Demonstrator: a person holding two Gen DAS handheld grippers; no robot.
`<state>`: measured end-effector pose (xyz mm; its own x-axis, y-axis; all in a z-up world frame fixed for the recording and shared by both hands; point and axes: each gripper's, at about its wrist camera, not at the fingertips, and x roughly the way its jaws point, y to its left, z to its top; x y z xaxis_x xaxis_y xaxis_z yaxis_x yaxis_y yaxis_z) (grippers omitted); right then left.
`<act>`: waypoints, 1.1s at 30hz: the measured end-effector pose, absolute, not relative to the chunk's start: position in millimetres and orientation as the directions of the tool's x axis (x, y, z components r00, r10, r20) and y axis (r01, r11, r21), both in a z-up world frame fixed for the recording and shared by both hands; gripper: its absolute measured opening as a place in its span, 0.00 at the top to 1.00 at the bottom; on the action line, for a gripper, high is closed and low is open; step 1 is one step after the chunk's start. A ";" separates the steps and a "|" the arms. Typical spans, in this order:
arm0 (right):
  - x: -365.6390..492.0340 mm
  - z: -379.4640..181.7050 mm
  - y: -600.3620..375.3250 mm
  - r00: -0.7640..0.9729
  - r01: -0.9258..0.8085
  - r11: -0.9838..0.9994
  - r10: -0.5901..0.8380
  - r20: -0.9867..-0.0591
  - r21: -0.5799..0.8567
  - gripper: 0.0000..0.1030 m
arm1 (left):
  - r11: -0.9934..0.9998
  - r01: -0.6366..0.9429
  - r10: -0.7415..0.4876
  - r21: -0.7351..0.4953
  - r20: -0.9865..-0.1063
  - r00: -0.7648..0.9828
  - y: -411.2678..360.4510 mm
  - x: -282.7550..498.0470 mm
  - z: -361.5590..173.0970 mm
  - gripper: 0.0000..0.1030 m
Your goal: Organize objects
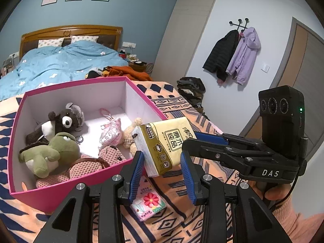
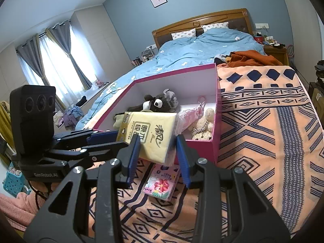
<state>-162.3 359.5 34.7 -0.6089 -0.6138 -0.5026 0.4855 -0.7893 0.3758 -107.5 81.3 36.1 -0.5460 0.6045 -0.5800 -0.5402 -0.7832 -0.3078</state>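
Tissue pack (image 1: 166, 141) held between both grippers, over the pink box (image 1: 50, 194) rim.
Left gripper (image 1: 162, 174) and right gripper (image 2: 158, 154) jaws each clamp an end.

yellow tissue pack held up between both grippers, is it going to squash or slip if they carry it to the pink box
The yellow tissue pack is probably soft and light: its plastic wrap looks crinkled near the right gripper. The glossy film may be slippery, so it could slide. With the left gripper also on it, it hangs tilted above the blanket, which suggests little weight.
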 end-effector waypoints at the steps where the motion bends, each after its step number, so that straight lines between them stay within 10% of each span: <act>1: -163.1 34.7 359.5 -0.609 0.485 -0.789 -0.614 -0.503 0.376 0.62 | -0.784 -0.537 0.604 -0.311 -0.581 -0.545 81.1 -109.5 35.7 0.64; 33: -181.0 35.5 359.7 -0.618 0.474 -0.802 -0.597 -0.511 0.363 0.62 | -0.801 -0.519 0.582 -0.299 -0.593 -0.557 87.6 -129.9 38.1 0.64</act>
